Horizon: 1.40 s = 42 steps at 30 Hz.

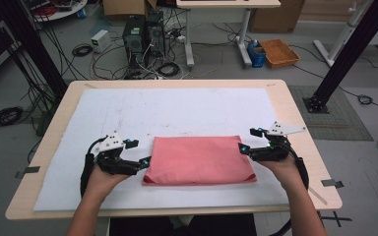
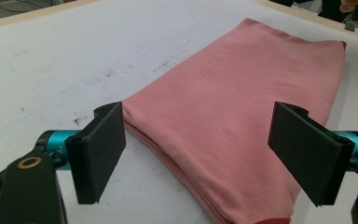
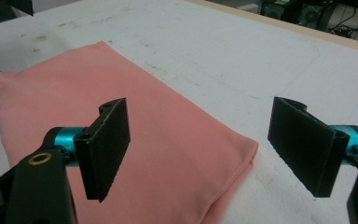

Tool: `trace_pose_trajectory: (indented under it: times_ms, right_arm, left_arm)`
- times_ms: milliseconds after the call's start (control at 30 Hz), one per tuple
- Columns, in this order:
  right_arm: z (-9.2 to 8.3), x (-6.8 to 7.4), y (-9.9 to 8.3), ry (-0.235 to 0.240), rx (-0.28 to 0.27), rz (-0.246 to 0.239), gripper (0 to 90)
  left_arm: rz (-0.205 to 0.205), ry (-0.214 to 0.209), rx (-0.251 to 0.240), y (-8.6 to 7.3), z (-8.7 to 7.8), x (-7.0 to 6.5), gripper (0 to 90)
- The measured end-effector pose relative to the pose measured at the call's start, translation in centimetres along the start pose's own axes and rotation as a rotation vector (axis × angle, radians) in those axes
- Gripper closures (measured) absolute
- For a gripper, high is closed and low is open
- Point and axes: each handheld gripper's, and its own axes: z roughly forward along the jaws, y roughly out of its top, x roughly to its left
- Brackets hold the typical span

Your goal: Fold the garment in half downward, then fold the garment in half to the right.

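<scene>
Folded pink cloth (image 1: 199, 160) on the desk (image 1: 285, 98); left gripper (image 1: 145, 162) and right gripper (image 1: 241, 148) flank it, jaws spread, nothing grasped yet.

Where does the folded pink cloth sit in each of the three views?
High view: pink cloth lies low at centre, between the two hand-held grippers.
Left gripper view: it runs from top right to bottom centre, between the open jaws.
Right gripper view: it is at left and centre.
Shared landmark: the white sheet under it.

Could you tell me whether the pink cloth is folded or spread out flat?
Folded: the pink cloth forms a compact rectangle, with stacked layers visible along its edge.
</scene>
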Motion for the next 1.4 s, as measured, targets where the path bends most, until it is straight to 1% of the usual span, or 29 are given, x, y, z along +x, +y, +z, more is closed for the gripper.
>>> trace_pose_trajectory:
  times_ms: [67,200,267,433,500,600,667,733,833,900,967,1000,1033,1067,1133,1167,1300,1333,1400]
  right_arm:
    - [0.1,0.0,0.0,0.003,0.002,0.0,20.7]
    - [0.1,0.2,0.2,0.014,0.0,-0.007,20.7]
    - [0.0,0.2,0.5,0.018,-0.006,-0.007,20.6]
    - [0.3,0.3,1.2,0.025,-0.016,-0.023,20.6]
    - [0.6,0.2,1.3,0.031,-0.004,-0.02,20.6]
    - [1.1,0.0,1.3,0.019,0.012,-0.017,20.6]
    - [1.4,-0.2,1.4,0.018,0.011,-0.011,20.6]
    - [1.6,-0.2,1.5,0.014,0.014,-0.011,20.6]
    - [1.9,-0.2,1.7,0.019,0.016,-0.014,20.6]
    - [2.0,-0.2,1.8,0.02,0.019,-0.014,20.7]
    - [2.1,-0.2,1.8,0.015,0.023,-0.014,20.7]
    - [2.1,-0.2,1.8,0.016,0.024,-0.014,20.7]
    - [2.0,-0.2,1.8,0.014,0.025,-0.013,20.7]
    - [2.0,-0.2,1.8,0.012,0.021,-0.014,20.7]
    - [1.9,-0.1,1.8,0.011,0.018,-0.014,20.7]
    - [1.9,-0.1,1.8,0.008,0.017,-0.014,20.7]
    - [1.9,0.0,1.7,0.008,0.024,-0.02,20.7]
    - [1.9,0.1,1.7,0.008,0.026,-0.02,20.7]
    - [1.8,0.1,1.6,0.006,0.026,-0.019,20.7]
  left_arm:
    - [-0.004,-0.001,0.012,-0.1,0.2,-0.2,19.0]
    - [0.009,-0.017,0.041,-0.5,0.5,-0.8,19.0]
    - [0.01,-0.014,0.061,-0.8,0.4,-1.1,19.0]
    - [-0.008,0.042,0.116,-1.5,0.3,-1.5,19.0]
    - [-0.027,0.057,0.129,-1.8,0.3,-1.6,19.0]
    - [-0.05,0.078,0.146,-2.5,0.4,-1.7,20.0]
    - [-0.063,0.095,0.164,-2.9,0.6,-1.8,20.7]
    - [-0.068,0.092,0.179,-3.3,0.7,-1.9,21.3]
    - [-0.071,0.086,0.2,-3.8,0.9,-2.2,24.0]
    - [-0.058,0.08,0.224,-4.0,1.2,-2.4,25.6]
    - [-0.053,0.066,0.24,-4.2,1.6,-2.9,27.8]
    - [-0.041,0.081,0.243,-4.2,1.7,-3.2,28.2]
    - [-0.042,0.092,0.244,-4.1,1.8,-3.3,28.3]
    - [-0.042,0.092,0.248,-4.1,1.7,-3.5,28.7]
    - [-0.041,0.085,0.245,-4.2,1.6,-3.8,34.8]
    - [-0.043,0.092,0.244,-4.2,1.6,-4.1,35.9]
    - [-0.043,0.081,0.24,-4.3,1.5,-4.8,43.9]
    - [-0.043,0.079,0.238,-4.3,1.6,-5.0,45.1]
    - [-0.031,0.076,0.23,-4.3,1.8,-5.3,45.7]
